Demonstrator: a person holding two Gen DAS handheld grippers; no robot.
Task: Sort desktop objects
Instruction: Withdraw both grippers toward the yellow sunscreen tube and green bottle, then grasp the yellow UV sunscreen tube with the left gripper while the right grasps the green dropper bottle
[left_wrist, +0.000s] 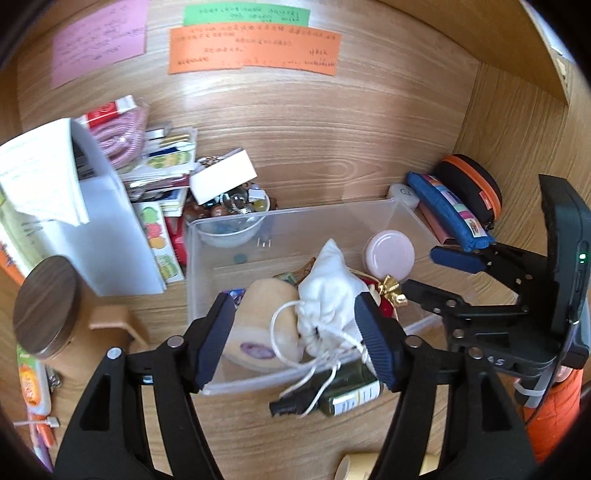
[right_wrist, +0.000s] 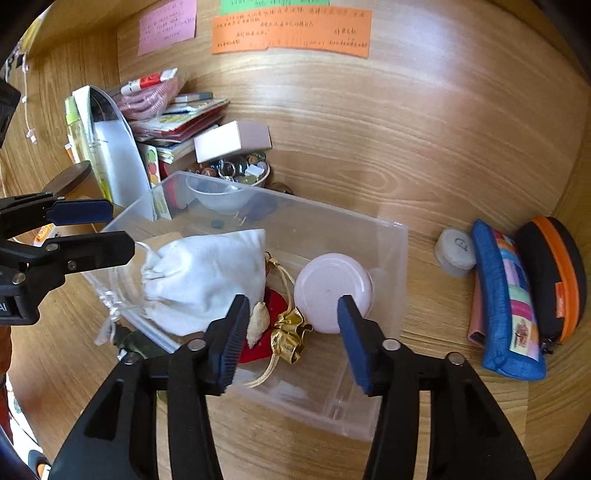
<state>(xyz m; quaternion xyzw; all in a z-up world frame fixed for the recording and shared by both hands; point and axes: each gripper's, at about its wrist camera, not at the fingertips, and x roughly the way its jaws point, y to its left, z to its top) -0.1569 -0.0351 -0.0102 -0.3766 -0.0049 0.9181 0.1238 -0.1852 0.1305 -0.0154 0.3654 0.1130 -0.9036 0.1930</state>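
A clear plastic bin (left_wrist: 295, 211) (right_wrist: 384, 288) stands on the wooden desk. In it lie a white drawstring pouch (left_wrist: 328, 291) (right_wrist: 207, 273), a beige squishy roll (left_wrist: 266, 317), a pink round jar (left_wrist: 389, 254) (right_wrist: 330, 291), a gold bow (right_wrist: 290, 332) on something red, and a small shell (right_wrist: 258, 321). My left gripper (left_wrist: 295, 334) is open over the bin's near edge, its pads flanking the roll and pouch without pressing them. My right gripper (right_wrist: 293, 326) is open above the bow and shell, beside the jar. A dark green bottle (left_wrist: 332, 395) lies on the desk under the pouch's cord.
A blue pencil case (right_wrist: 506, 299), a black case with an orange zip (right_wrist: 554, 277) and a small white puck (right_wrist: 456, 251) lie right of the bin. Booklets, a white box (left_wrist: 221, 181) and a bowl of trinkets (right_wrist: 229, 184) crowd the back left. A wood-lidded jar (left_wrist: 48, 306) stands at left.
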